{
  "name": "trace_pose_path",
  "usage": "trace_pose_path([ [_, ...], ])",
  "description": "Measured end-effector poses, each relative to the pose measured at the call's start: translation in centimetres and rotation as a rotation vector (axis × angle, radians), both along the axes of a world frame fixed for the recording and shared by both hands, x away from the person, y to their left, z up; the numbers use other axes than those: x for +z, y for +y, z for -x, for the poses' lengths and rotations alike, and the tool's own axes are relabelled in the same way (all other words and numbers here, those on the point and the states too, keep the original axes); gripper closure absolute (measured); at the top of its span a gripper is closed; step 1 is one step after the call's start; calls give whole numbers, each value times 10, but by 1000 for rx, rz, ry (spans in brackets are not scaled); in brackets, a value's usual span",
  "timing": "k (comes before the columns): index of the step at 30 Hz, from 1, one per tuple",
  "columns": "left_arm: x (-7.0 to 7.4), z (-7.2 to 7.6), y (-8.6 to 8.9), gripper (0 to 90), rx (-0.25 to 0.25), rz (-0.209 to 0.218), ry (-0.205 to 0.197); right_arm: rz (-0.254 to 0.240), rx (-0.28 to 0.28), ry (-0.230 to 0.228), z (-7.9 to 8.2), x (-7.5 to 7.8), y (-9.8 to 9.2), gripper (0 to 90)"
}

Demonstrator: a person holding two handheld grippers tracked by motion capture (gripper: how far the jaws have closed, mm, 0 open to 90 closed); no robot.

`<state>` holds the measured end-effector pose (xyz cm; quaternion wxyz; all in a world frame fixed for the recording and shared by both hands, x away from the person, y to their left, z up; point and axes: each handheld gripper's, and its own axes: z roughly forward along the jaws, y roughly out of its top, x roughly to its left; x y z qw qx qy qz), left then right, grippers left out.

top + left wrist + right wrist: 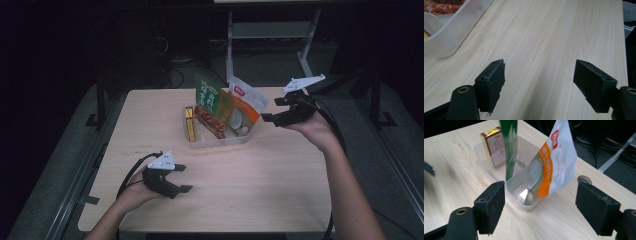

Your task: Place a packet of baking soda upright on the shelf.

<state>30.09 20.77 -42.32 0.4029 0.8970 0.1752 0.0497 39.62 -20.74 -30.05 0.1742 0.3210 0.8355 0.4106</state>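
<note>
Holding level beside the clear tub, right hand-held gripper (270,118): jaws standing wide apart, nothing between them, pads facing the white-and-orange pouch (554,167). Left hand-held gripper (186,178) low over the near tabletop (260,180), well apart from the tub, jaws likewise spread and empty.

Leaning at the right end of the clear plastic tub (484,152), said pouch: upper half standing free above the rim, lower edge down inside the tub against its end wall. Judged light, thin-walled and soft; film glossy, so likely slippery under hard pads. Flat sealed top edge and side seams judged the stiffest parts. Best hold: across the flat faces on the upper part, just below the top seal, well above the rim. Pinching the bulging middle likely to crush the contents or let the film slide.

Standing just beside it, green pouch (510,147), upright and edge-on in the right gripper view; near enough to be dragged along or tipped if the jaws close wide of the mark. Farther along, red-and-gold box (494,147) upright against the far wall, rigid, no concern. A red-brown snack packet (210,122) lying in the tub in the high view.

Tub itself judged light and liable to skid on the smooth wood if the pouch is pulled sideways rather than lifted straight up.
</note>
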Motion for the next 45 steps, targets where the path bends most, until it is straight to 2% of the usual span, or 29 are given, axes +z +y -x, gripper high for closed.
trace_pose_path([
  [6,0,0,0,206,12,-1,13,-24,8,-8,28,-17,-7,235],
  [7,0,0,0,207,13,-4,4,-34,23,6,37,-24,-8,235],
  [10,3,-1,2,207,9,-20,-3,-35,42,16,45,-31,-6,235],
  [14,3,0,5,206,15,-14,13,-25,74,25,60,-47,3,236],
  [15,2,1,5,206,16,-12,17,-28,92,39,67,-55,8,239],
  [16,1,2,6,206,12,-13,17,-28,92,39,67,-55,8,239],
  [17,0,3,6,203,12,-10,20,-23,120,57,72,-63,16,239],
  [18,-2,4,5,203,11,-7,23,-23,120,57,72,-63,16,239],
  [19,-5,7,5,203,11,0,30,-12,148,70,76,-71,26,241],
  [20,-5,7,5,203,11,0,30,-12,148,70,76,-71,26,241],
  [24,-11,11,5,203,5,-5,37,-12,219,66,85,-86,47,241],
  [25,-12,12,5,203,4,-7,33,-13,246,75,88,-96,56,239],
  [26,-12,12,5,203,-1,-7,30,-13,246,75,88,-96,56,239],
  [27,-13,13,4,203,-5,-8,28,-9,265,81,91,-107,66,241],
  [28,-13,13,4,203,-5,-8,28,-9,265,81,91,-107,66,241],
  [29,-14,14,4,203,-11,-15,24,-7,277,101,92,-113,70,241],
  [33,-21,15,0,203,-27,-35,36,73,349,161,94,-136,91,247],
  [34,-23,16,-2,203,-28,-33,38,73,349,161,94,-136,91,247],
  [35,-24,16,-4,203,-36,-42,34,117,379,141,96,-141,98,247],
  [41,-27,17,-8,203,-49,-49,38,120,395,149,97,-144,103,246],
  [45,-28,16,-8,203,-52,-51,40,102,386,142,96,-143,100,242],
])
